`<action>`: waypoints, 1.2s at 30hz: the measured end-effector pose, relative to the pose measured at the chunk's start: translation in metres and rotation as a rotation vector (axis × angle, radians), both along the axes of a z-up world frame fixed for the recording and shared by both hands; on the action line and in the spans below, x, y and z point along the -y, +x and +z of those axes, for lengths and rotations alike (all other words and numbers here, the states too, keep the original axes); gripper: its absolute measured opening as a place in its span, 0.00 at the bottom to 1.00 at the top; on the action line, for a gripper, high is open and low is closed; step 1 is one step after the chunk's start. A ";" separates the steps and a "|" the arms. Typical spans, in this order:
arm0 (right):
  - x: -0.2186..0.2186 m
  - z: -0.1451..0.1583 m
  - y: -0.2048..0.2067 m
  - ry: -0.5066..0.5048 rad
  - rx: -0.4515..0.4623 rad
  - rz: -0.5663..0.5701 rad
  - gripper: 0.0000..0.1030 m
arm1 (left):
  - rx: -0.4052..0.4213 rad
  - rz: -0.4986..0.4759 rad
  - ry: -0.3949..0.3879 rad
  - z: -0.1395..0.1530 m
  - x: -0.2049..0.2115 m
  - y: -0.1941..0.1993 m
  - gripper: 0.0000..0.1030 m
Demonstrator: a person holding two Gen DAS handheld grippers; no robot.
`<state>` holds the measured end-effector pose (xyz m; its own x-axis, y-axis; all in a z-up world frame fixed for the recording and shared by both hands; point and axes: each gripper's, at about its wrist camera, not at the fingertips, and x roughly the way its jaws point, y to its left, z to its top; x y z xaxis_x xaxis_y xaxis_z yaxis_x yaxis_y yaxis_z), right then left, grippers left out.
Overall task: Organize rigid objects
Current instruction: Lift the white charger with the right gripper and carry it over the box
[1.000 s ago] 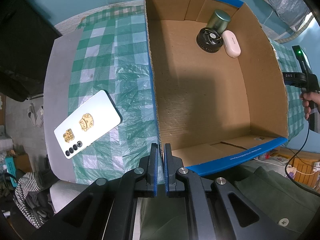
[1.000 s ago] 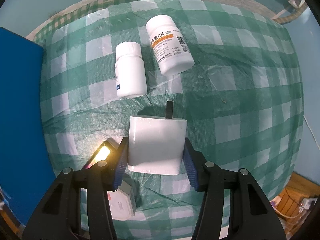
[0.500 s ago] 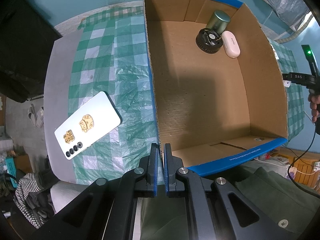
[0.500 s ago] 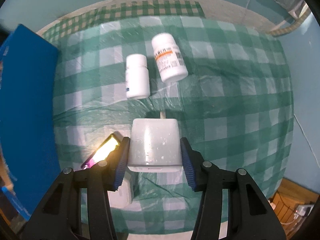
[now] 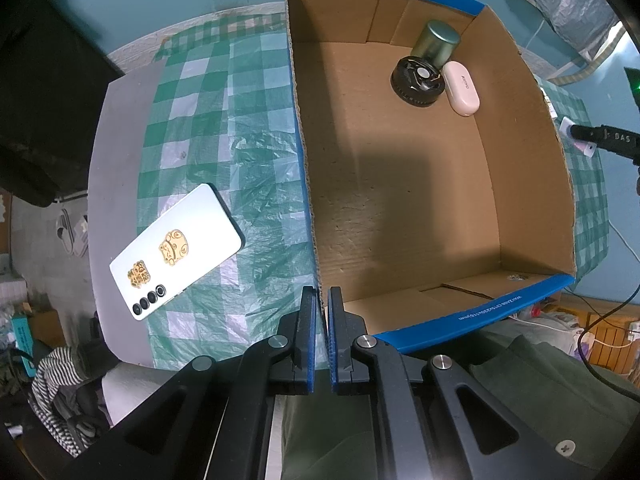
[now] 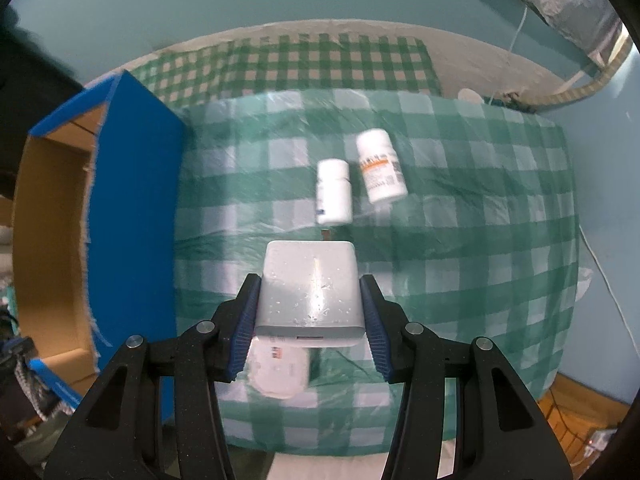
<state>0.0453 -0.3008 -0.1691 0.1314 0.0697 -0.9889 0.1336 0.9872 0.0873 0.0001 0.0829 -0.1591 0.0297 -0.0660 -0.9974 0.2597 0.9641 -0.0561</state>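
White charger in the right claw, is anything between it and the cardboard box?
Only the box's own blue side wall stands between. The charger, clamped in the right claw, must clear it.

Glossy plastic charger point(image 6: 311, 288), matt cardboard box point(image 5: 400, 208)

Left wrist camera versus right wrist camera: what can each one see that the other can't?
Only the left wrist view shows the white phone lying on the cloth, and the box's inside: a metal can, a black round part and a white earbud case. The left gripper pinches the box wall.

Only the right wrist view shows the right gripper clamped on a white charger, two white pill bottles and a white packet below.

Both show the cardboard box and checked tablecloth.
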 end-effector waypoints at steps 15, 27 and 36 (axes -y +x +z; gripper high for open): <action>-0.055 0.057 0.022 0.057 0.100 0.162 0.48 | 0.000 0.005 -0.002 0.000 0.001 -0.001 0.05; -0.121 0.082 0.039 0.086 0.145 0.349 0.48 | 0.001 0.006 -0.001 0.001 0.003 0.001 0.05; -0.169 0.052 0.054 0.086 0.081 0.481 0.48 | 0.002 0.004 0.001 0.001 0.002 0.001 0.05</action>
<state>0.0989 -0.1323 -0.1174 0.1408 0.2225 -0.9647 -0.3462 0.9240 0.1626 0.0015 0.0810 -0.1581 0.0322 -0.0646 -0.9974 0.2560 0.9652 -0.0543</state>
